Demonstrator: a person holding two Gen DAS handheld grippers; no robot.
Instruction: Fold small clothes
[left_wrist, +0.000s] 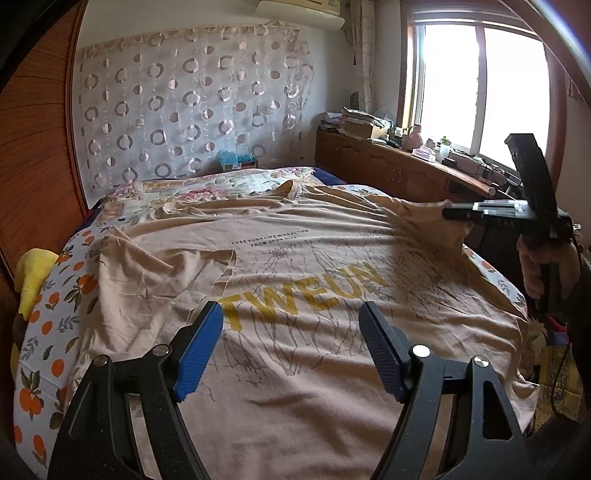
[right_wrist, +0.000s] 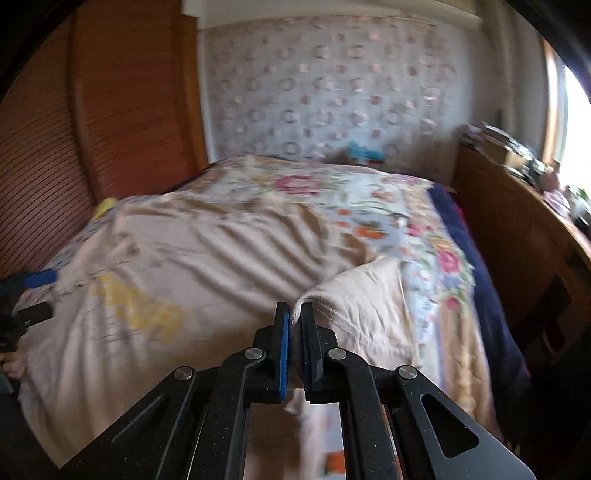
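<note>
Beige T-shirt (left_wrist: 295, 280) rumpled on bed, sleeve pinched in right gripper (right_wrist: 294, 325), left gripper (left_wrist: 291, 347) agape.

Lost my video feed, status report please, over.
Left gripper open, above the shirt. Right gripper shut on the sleeve, lifting it. Beige T-shirt spread on the bed, left sleeve already folded in. Nothing in the way.

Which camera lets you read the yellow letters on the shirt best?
The left wrist view. There the yellow letters on the beige shirt are sharp and lie just past the open left gripper. In the right wrist view they are only a blurry yellow smear, far off to the left side.
</note>
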